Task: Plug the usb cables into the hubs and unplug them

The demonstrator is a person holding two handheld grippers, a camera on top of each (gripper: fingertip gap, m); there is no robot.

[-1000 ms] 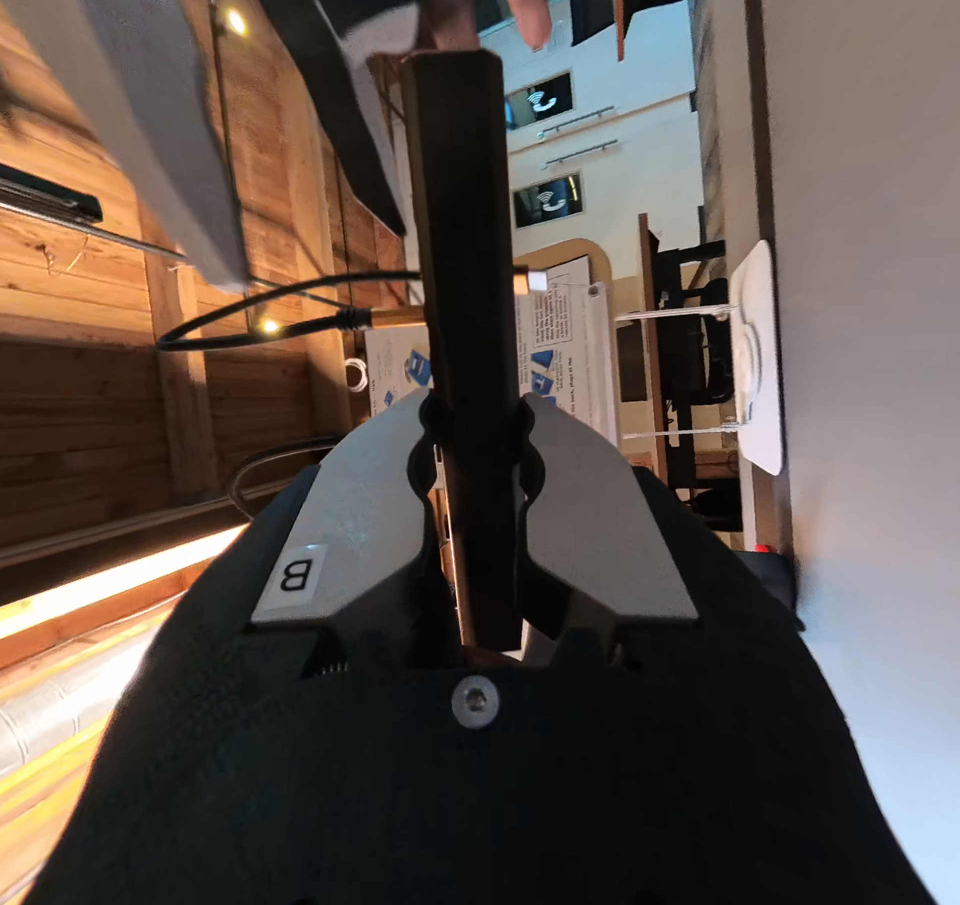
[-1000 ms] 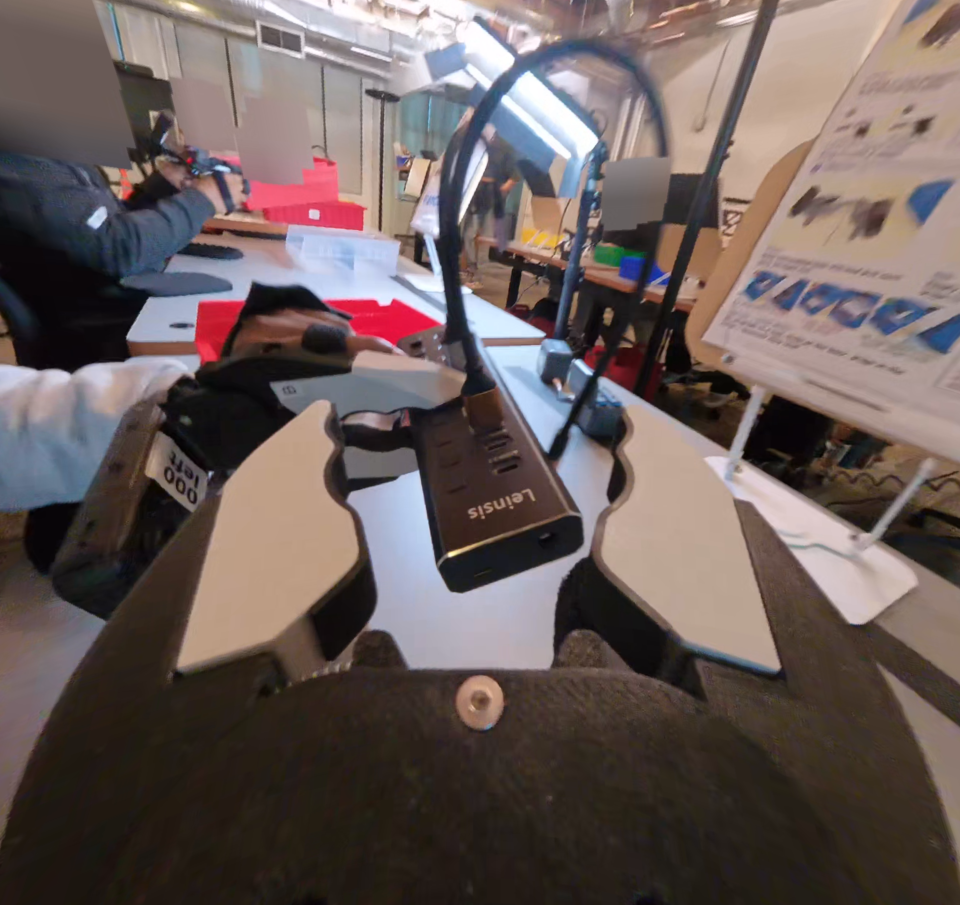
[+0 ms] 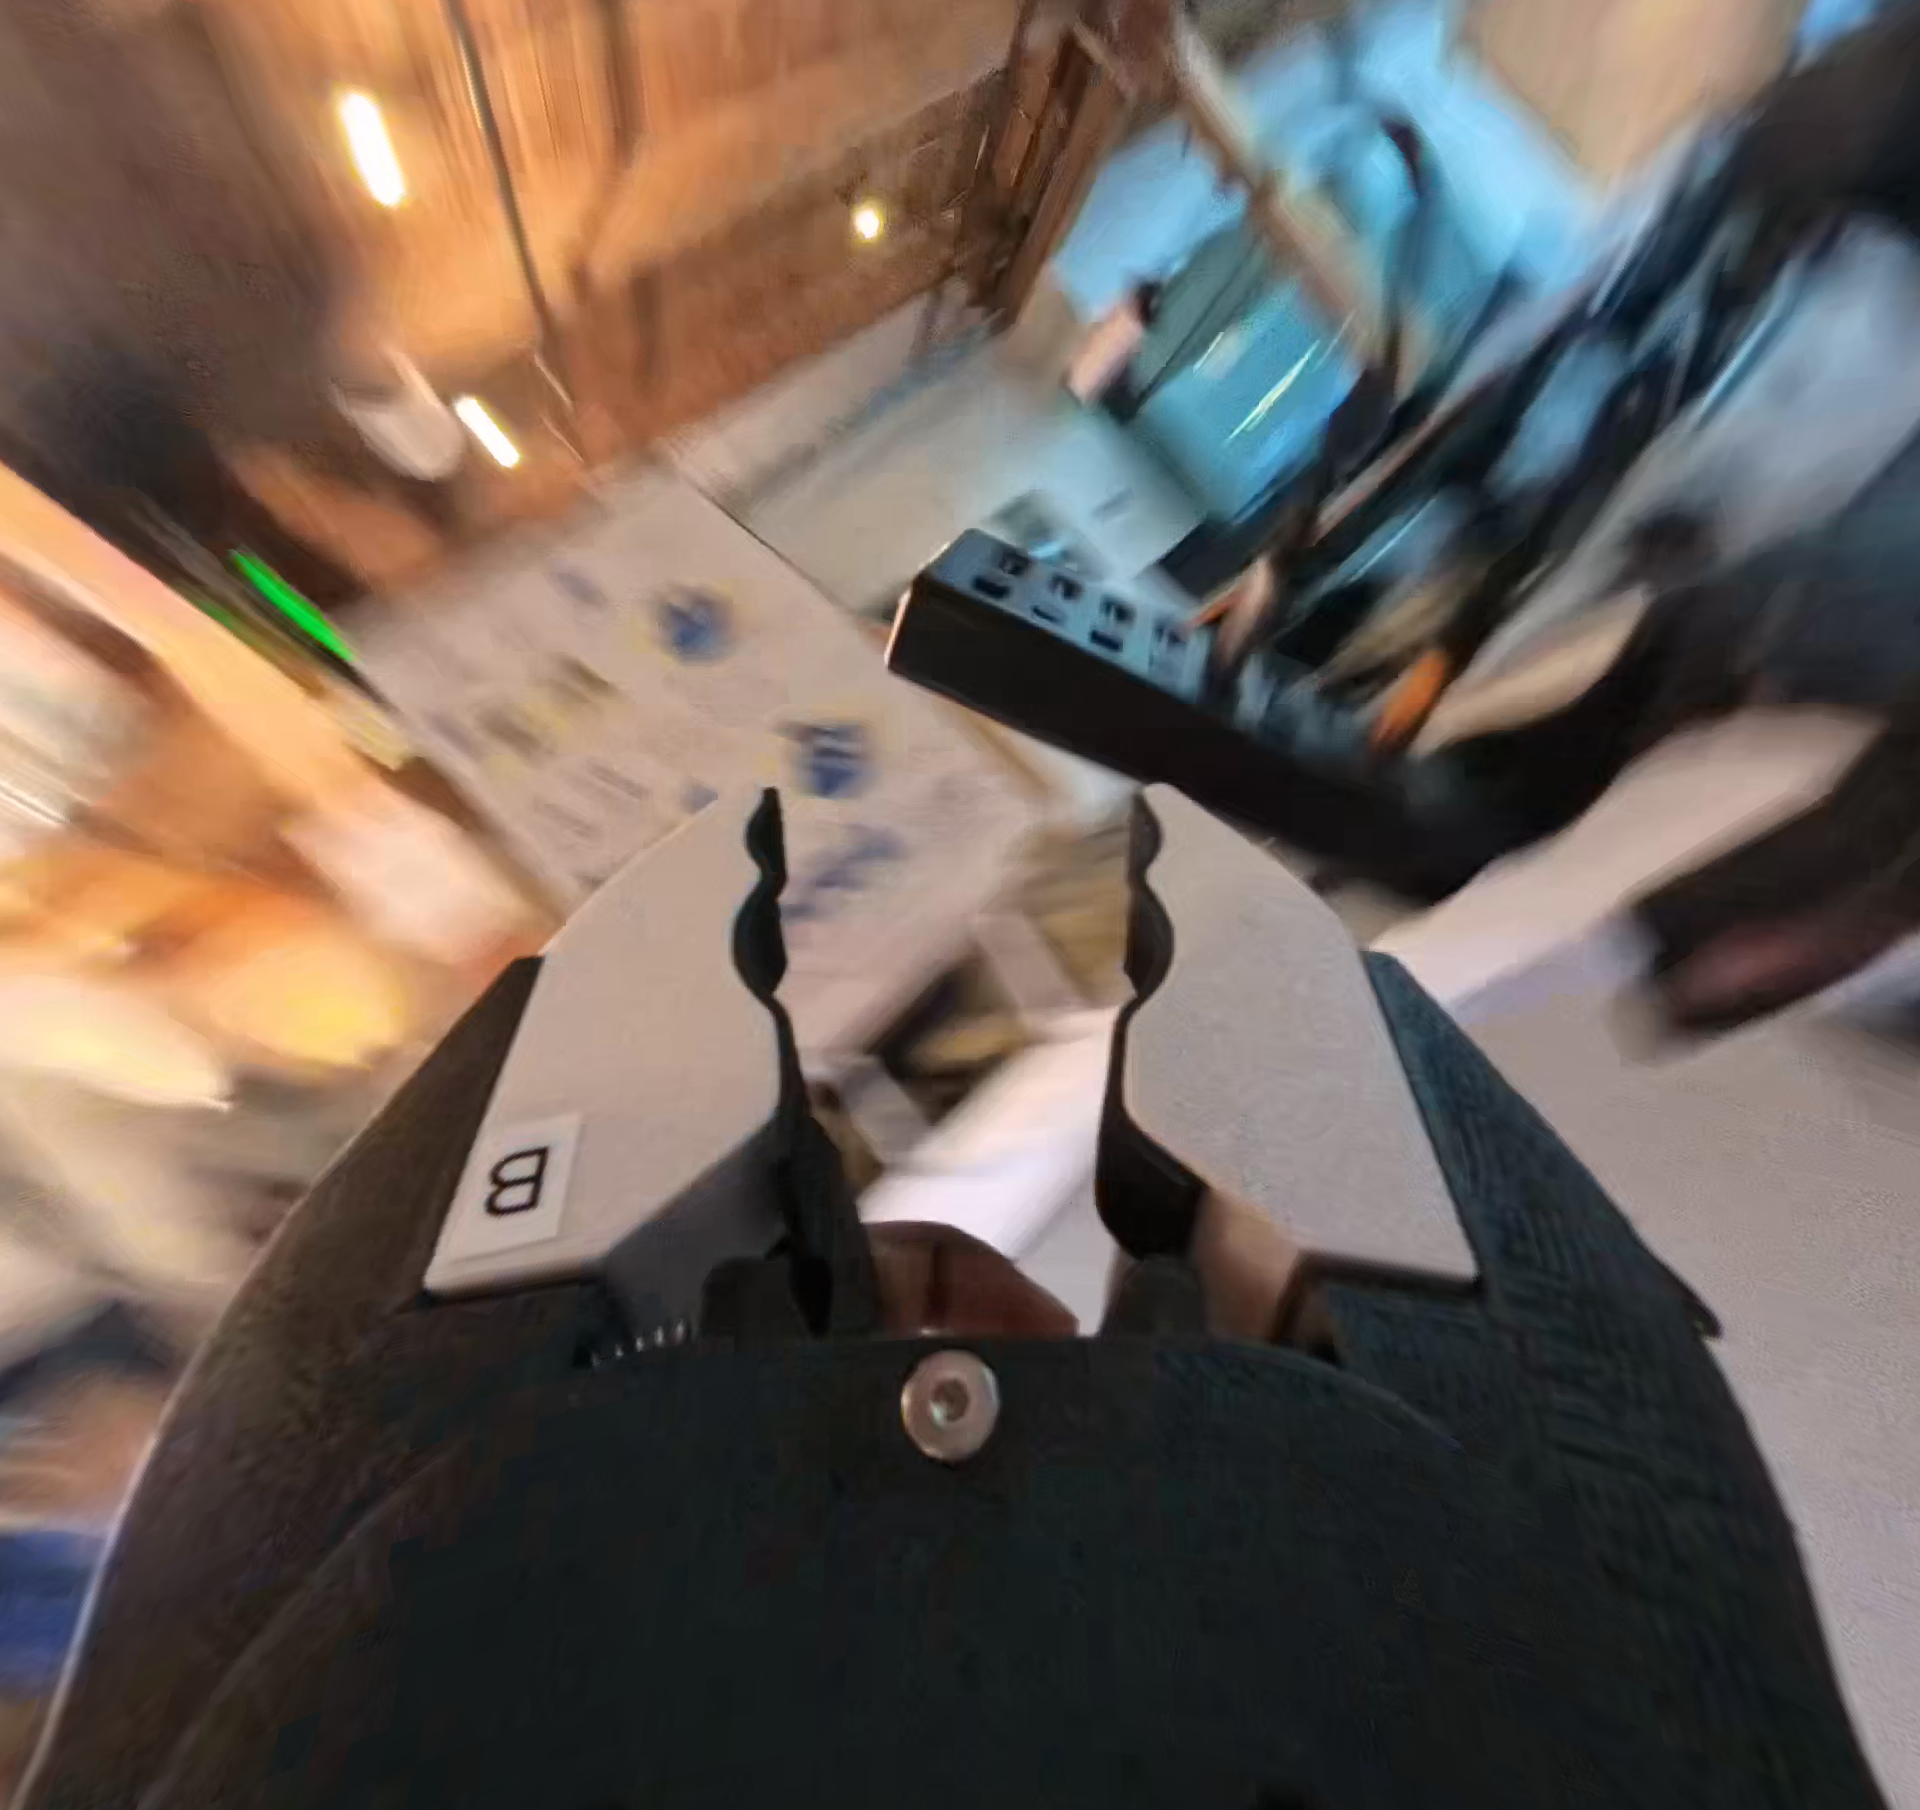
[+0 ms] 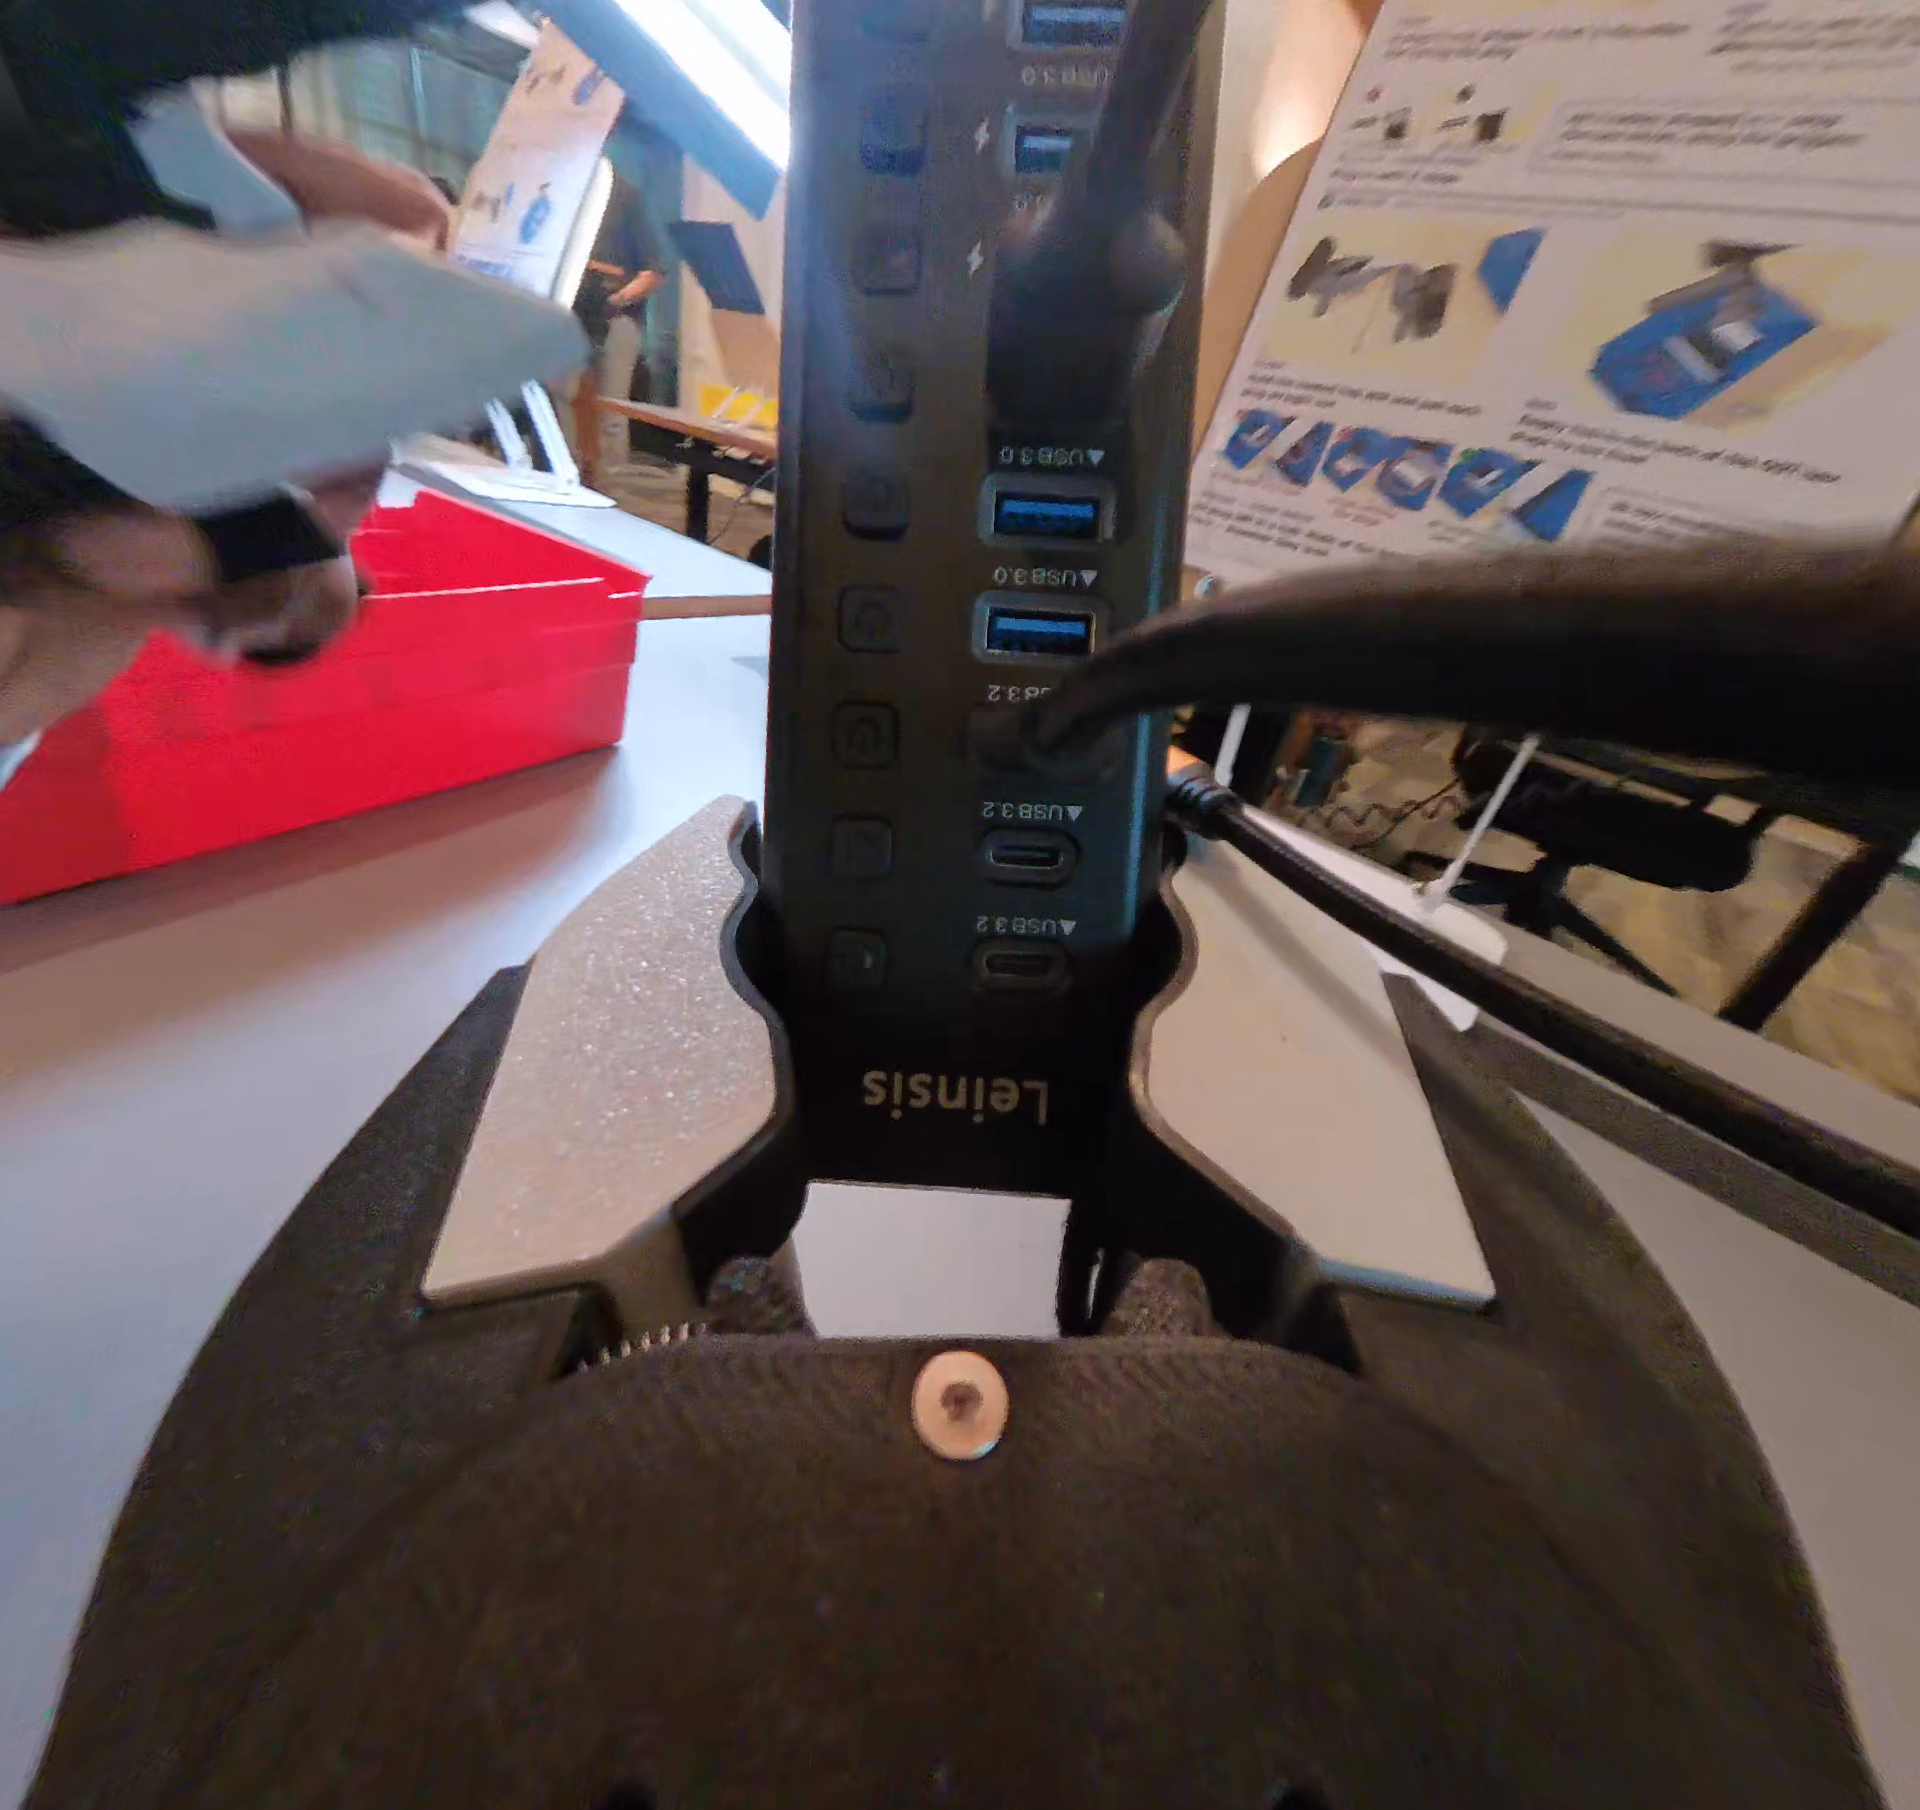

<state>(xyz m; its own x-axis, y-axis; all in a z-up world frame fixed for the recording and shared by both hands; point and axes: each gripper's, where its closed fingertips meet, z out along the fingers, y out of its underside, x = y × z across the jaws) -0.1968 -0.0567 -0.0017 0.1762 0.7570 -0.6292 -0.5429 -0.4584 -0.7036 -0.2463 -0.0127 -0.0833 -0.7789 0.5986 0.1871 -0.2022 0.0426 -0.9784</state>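
The right gripper (image 4: 961, 939) is clamped on the near end of the black hub (image 4: 966, 513), whose long axis runs straight away from it, ports facing the camera. A black cable (image 4: 1455, 648) sits plugged in mid-row, leading off right. The left gripper (image 3: 951, 815), fingers apart and empty, is off to the hub's left, so it looks better placed to reach that plug.

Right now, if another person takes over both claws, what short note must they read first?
Left claw: open, empty, seen in motion blur.
Right claw: shut on the black USB hub, gripping its near end.
Two black cables are plugged into the hub; several ports are free.
The red bin sits on the table.
Left to do: unplug those cables. I cannot tell how many rounds are finished.
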